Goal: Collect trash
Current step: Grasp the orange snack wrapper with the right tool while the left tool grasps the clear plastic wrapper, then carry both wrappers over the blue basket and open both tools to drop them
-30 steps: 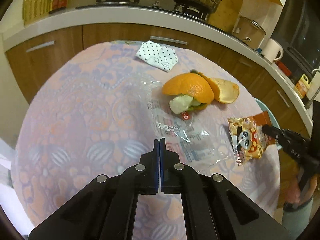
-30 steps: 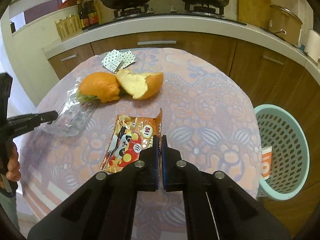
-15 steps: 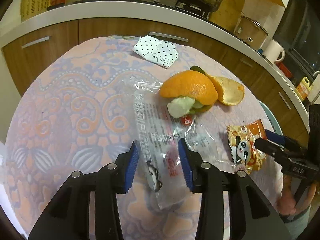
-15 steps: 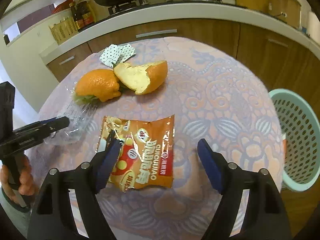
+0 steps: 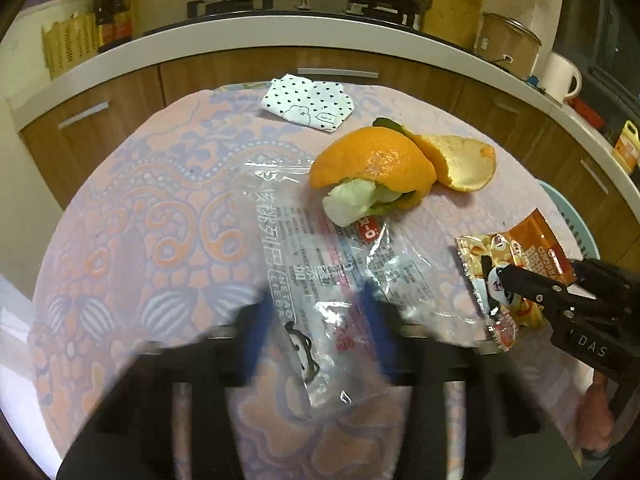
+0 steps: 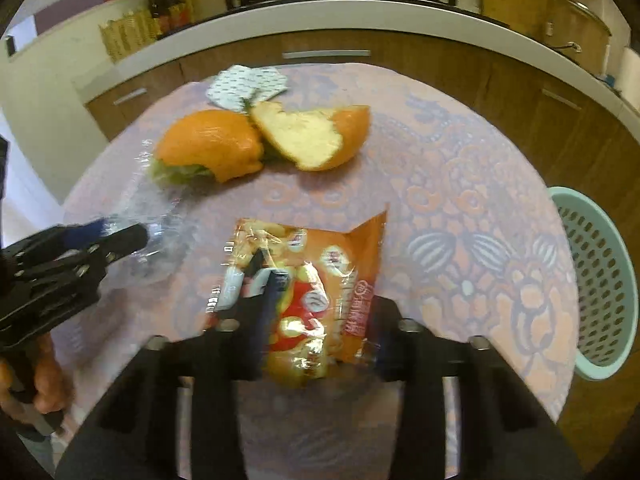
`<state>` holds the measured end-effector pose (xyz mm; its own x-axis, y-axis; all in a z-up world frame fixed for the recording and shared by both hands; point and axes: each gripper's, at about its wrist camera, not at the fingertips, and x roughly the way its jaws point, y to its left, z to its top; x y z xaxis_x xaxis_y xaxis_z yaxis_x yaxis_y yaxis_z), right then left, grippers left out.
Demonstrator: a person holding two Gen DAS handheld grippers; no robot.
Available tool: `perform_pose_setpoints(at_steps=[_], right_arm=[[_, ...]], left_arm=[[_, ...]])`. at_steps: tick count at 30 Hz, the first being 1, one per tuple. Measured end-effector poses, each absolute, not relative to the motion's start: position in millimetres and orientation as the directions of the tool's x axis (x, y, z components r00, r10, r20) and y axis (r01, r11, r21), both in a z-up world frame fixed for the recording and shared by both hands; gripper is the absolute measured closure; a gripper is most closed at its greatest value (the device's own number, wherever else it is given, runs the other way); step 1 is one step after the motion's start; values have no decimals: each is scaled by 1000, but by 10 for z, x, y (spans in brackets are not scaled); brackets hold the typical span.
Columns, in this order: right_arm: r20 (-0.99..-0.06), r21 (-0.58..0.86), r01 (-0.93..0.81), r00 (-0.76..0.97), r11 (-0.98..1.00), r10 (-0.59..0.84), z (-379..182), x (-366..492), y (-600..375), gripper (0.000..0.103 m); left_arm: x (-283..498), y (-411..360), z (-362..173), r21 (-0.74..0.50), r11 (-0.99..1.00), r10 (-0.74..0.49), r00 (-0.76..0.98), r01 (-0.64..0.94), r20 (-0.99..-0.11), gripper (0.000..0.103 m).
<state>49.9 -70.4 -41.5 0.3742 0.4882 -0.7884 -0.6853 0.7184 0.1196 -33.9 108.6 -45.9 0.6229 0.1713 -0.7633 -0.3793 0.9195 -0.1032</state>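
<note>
A clear printed plastic wrapper (image 5: 320,272) lies on the round patterned table (image 5: 132,216). My left gripper (image 5: 316,320) is open, its blurred blue pads either side of the wrapper's near end. An orange snack packet (image 6: 320,288) lies near the table's front. My right gripper (image 6: 320,316) is open and straddles it, blurred. The right gripper also shows in the left wrist view (image 5: 532,284), over the packet (image 5: 516,264). Two orange peels (image 5: 376,168) (image 6: 316,136) with green scraps lie further back.
A folded dotted white cloth (image 5: 308,102) lies at the table's far edge. A teal perforated basket (image 6: 600,280) stands right of the table, below its edge. Wooden kitchen cabinets (image 5: 400,76) with a white counter curve behind the table.
Both grippers opened from shut a second ago and moved forward and down. The left now straddles the clear wrapper and the right straddles the snack packet, jaws narrower than half a second ago.
</note>
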Motion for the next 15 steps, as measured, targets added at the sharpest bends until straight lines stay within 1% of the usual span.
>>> perform_pose_setpoints(at_steps=[1, 2, 3, 4, 5, 9, 15], right_arm=[[-783, 109, -692, 382, 714, 490, -397, 464, -698, 76], [-782, 106, -694, 384, 712, 491, -381, 444, -692, 78], [-779, 122, -684, 383, 719, 496, -355, 439, -706, 83], [-776, 146, -677, 374, 721, 508, -328, 445, -722, 85], [-767, 165, -672, 372, 722, 522, -289, 447, -745, 85], [-726, 120, -666, 447, 736, 523, -96, 403, -812, 86], [-673, 112, -649, 507, 752, 538, 164, 405, -960, 86]], left_arm=[[-353, 1081, -459, -110, 919, 163, 621, -378, -766, 95], [-367, 1079, -454, -124, 920, 148, 624, -371, -768, 96], [-376, 1080, -452, -142, 921, 129, 628, -362, -768, 100], [-408, 1093, -433, -172, 919, 104, 638, -356, -763, 101], [-440, 1110, -405, -191, 914, 95, 647, -358, -756, 102], [-646, 1236, -110, -286, 889, 63, 715, -356, -696, 103], [-871, 1271, 399, -309, 888, 91, 790, -339, -607, 103]])
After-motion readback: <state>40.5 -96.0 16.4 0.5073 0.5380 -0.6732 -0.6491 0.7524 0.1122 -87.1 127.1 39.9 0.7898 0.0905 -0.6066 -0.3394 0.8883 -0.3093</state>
